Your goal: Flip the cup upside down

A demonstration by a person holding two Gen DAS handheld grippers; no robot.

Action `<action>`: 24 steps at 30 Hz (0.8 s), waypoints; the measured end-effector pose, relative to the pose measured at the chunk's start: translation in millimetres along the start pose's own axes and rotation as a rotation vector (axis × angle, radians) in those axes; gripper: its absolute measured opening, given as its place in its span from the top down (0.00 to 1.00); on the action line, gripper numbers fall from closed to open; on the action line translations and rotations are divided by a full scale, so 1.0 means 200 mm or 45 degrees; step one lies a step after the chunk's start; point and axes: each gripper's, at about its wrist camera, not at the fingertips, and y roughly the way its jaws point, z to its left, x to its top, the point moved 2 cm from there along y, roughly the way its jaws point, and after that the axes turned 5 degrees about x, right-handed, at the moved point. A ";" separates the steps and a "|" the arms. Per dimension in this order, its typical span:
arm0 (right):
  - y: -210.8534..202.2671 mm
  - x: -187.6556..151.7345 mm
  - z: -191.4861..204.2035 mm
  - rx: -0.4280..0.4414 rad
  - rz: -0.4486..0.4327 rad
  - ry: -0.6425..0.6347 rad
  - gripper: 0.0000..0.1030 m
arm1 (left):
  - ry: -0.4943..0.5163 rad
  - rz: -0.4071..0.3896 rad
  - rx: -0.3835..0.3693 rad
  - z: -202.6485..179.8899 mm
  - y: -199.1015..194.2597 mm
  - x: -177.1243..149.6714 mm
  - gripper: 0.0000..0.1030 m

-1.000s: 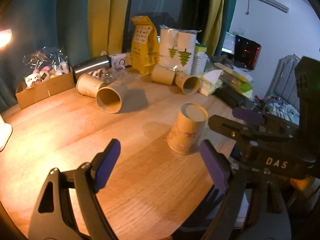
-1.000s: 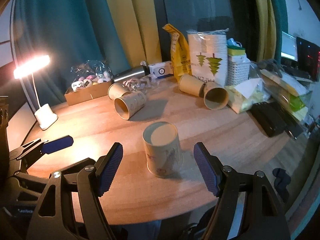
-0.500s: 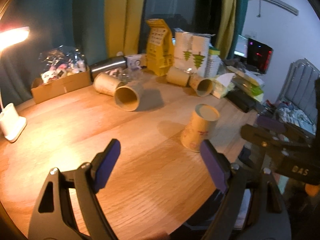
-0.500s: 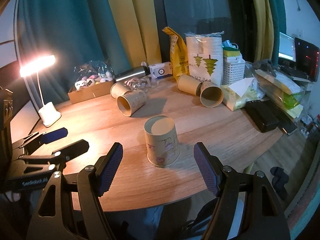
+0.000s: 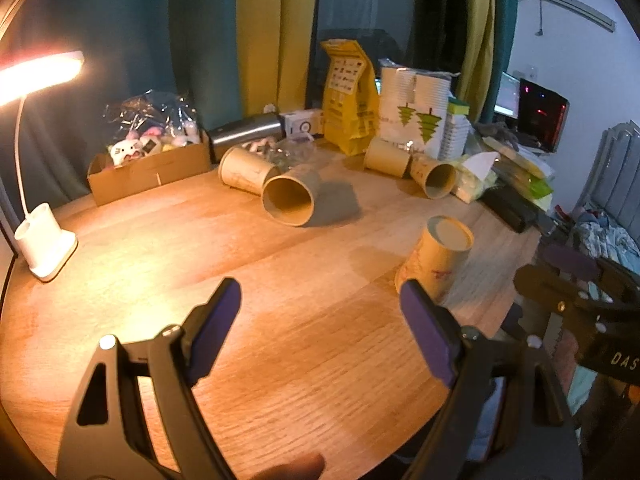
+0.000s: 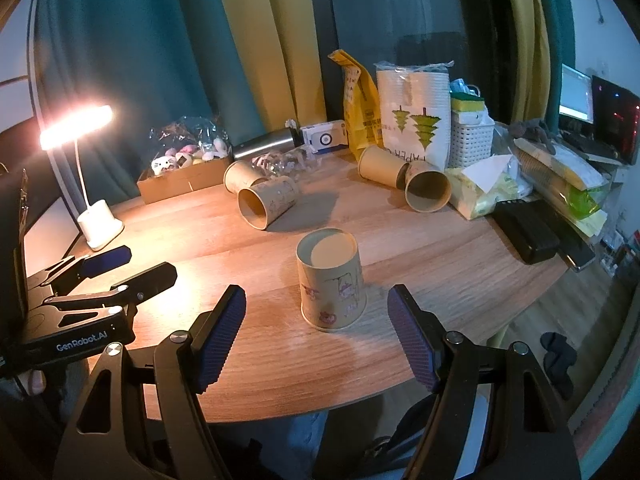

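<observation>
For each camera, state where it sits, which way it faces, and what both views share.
Left wrist: on the left gripper, facing across the table; the right gripper shows at the right edge.
Right wrist: on the right gripper, facing the upside-down cup; the left gripper shows at the left.
Shared: the cup, lamp, lying cups.

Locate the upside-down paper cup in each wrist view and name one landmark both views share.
Left wrist: upside-down paper cup at right of centre, just beyond the right finger's tip.
Right wrist: the cup at centre, ahead of the open fingers.
Shared landmark: desk lamp, at the left in both.
</observation>
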 end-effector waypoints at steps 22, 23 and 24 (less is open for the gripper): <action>0.07 0.00 -0.02 0.008 0.038 0.005 0.26 | -0.009 0.014 0.038 0.02 0.08 0.00 0.05; 0.07 0.00 -0.02 0.009 0.041 0.005 0.26 | -0.009 0.014 0.038 0.02 0.08 0.00 0.05; 0.08 0.00 -0.03 0.010 0.043 0.006 0.26 | -0.009 0.015 0.038 0.02 0.08 0.00 0.05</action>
